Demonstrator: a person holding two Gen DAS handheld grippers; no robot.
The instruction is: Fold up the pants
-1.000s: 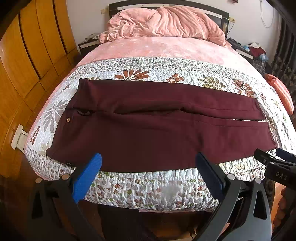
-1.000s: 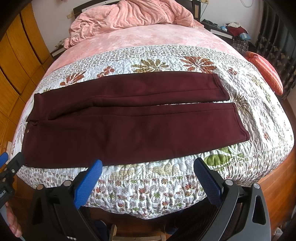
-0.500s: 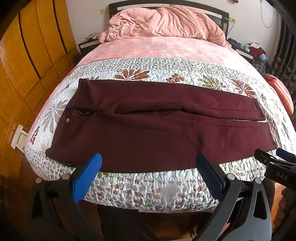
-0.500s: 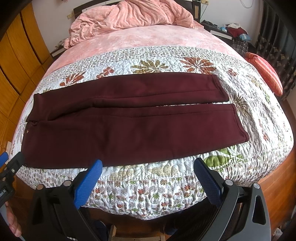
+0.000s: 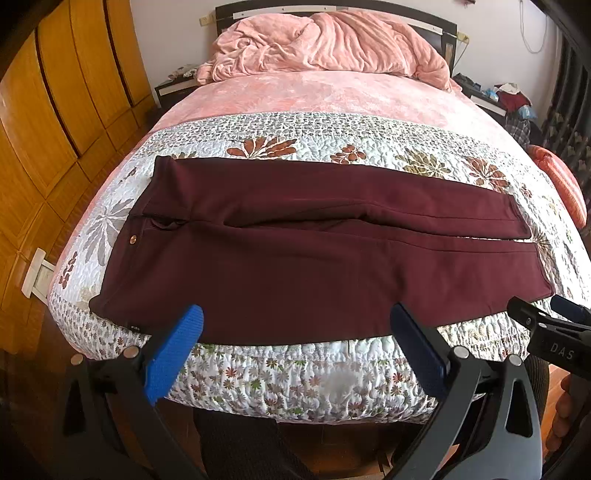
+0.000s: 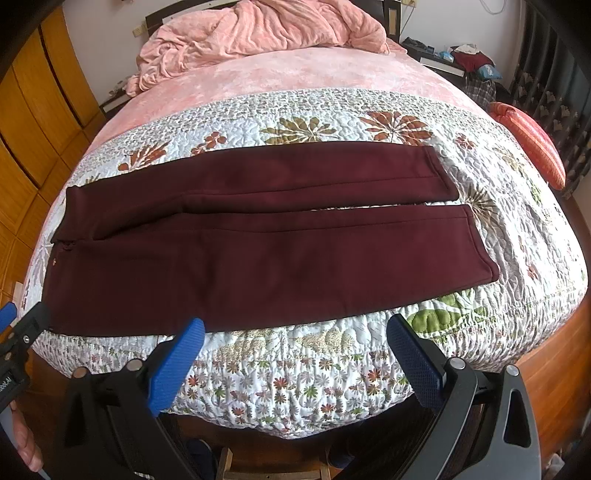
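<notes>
While maroon pants (image 5: pixel 310 254) lie flat, unfolded, across quilted bed (image 5: pixel 295 373), waistband at 9 o'clock, cuffs at 3, left tongs (image 5: pixel 295 354) and right tongs (image 6: pixel 295 358) hover agape, empty, at 6 o'clock edge. Every fold apparently remains.

Both views are bright with soft, even daylight; its source cannot be told. The pink blanket (image 5: pixel 325 48) and white wall (image 6: pixel 107 26) look slightly washed out. Shadows are faint, deepest under the bed (image 5: pixel 295 369) edge. Fisheye distortion bends the wardrobe (image 5: pixel 44 129) and rounds the mattress, with dark vignetting in all 4 corners. Focus is sharp in the centre, softer at the edges.
</notes>
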